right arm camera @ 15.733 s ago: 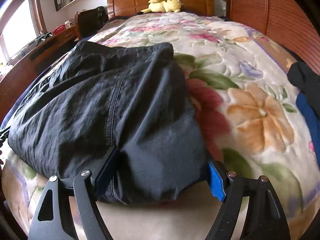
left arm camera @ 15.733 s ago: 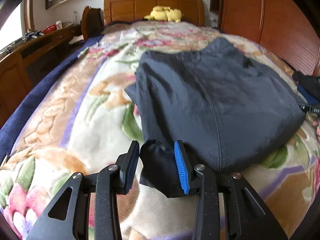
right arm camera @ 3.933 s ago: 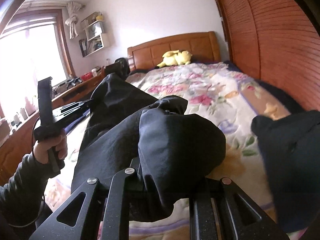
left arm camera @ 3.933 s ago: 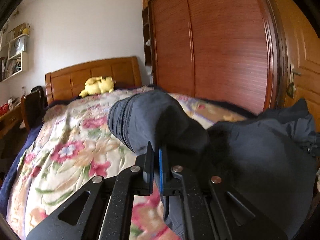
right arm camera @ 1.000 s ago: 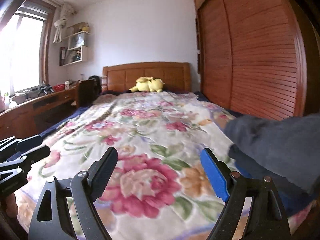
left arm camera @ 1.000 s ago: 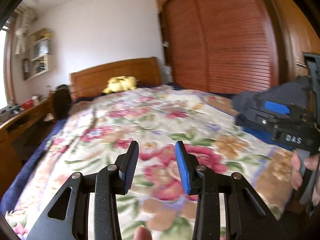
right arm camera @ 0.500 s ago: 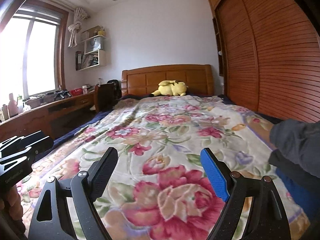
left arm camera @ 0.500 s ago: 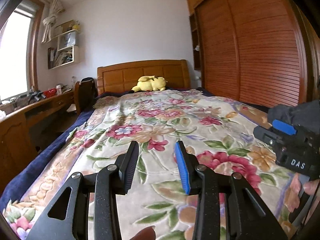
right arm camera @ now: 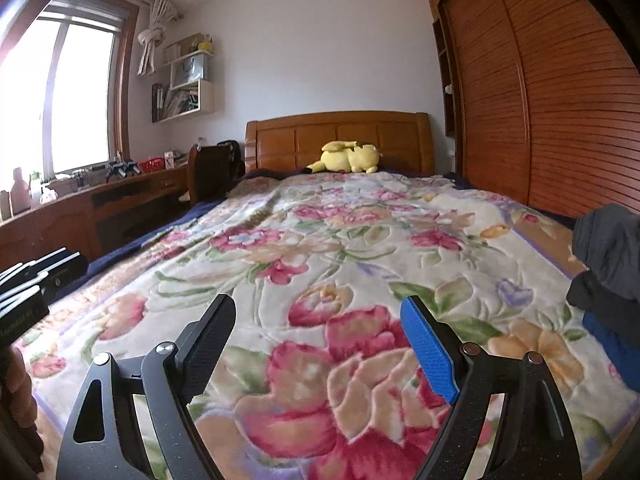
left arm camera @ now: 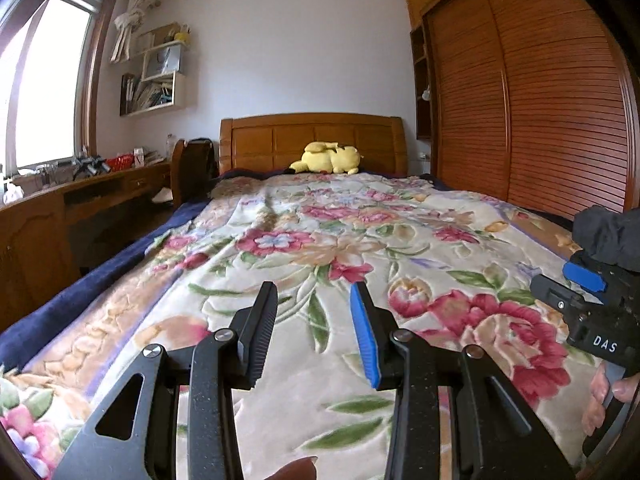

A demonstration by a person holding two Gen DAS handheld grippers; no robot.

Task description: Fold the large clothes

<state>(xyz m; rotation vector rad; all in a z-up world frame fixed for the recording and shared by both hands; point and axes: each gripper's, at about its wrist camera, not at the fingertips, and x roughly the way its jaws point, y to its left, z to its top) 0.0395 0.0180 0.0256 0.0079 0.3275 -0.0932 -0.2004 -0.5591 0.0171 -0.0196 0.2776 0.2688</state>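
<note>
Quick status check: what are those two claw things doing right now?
Left gripper open, empty. Right gripper open, empty. Dark clothes heaped at bed's right edge. Nothing in the way.

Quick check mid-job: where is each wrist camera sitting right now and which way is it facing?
Left wrist: low over the bed's foot end, facing the headboard; shows the left claw, open and empty, plus the right claw and fingers.
Right wrist: alongside, same heading; shows the right claw, open wide, empty.
Shared: floral blanket, yellow plush toy, dark clothes pile.

Cream blanket [left arm camera: 400, 240] with pink-red flowers, green leaves. Yellow plush toy [left arm camera: 326, 158]. Orange-brown headboard [left arm camera: 312, 140]. Dark grey clothes [right arm camera: 608, 248]. Navy sheet [left arm camera: 80, 300].
</note>
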